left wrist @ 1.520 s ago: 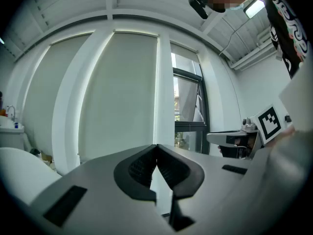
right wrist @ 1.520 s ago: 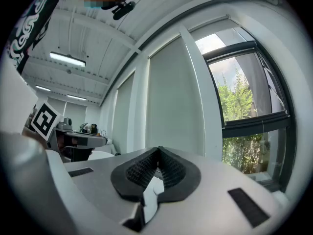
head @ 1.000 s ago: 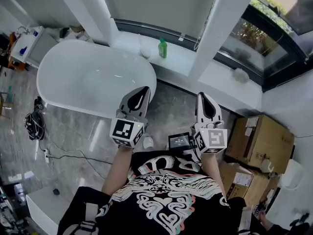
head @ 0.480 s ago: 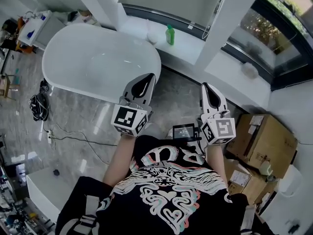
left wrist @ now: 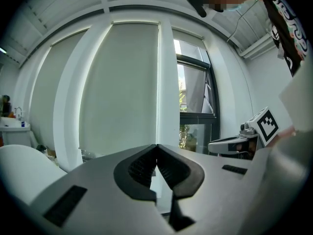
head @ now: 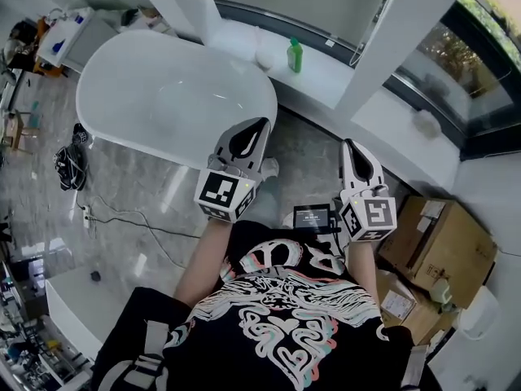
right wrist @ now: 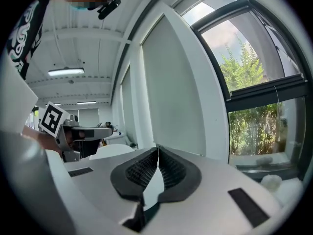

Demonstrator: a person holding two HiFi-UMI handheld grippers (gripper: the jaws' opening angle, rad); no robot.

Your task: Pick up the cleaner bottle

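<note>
Green plastic cleaner bottle [head: 295, 55] stands just beyond the white oval bathtub [head: 138, 88]; left tongs [head: 262, 123] and right tongs [head: 348, 143], on its near side, are pinched together, empty.

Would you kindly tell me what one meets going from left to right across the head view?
cable bundle → left tongs → cleaner bottle → right tongs → cardboard box
</note>
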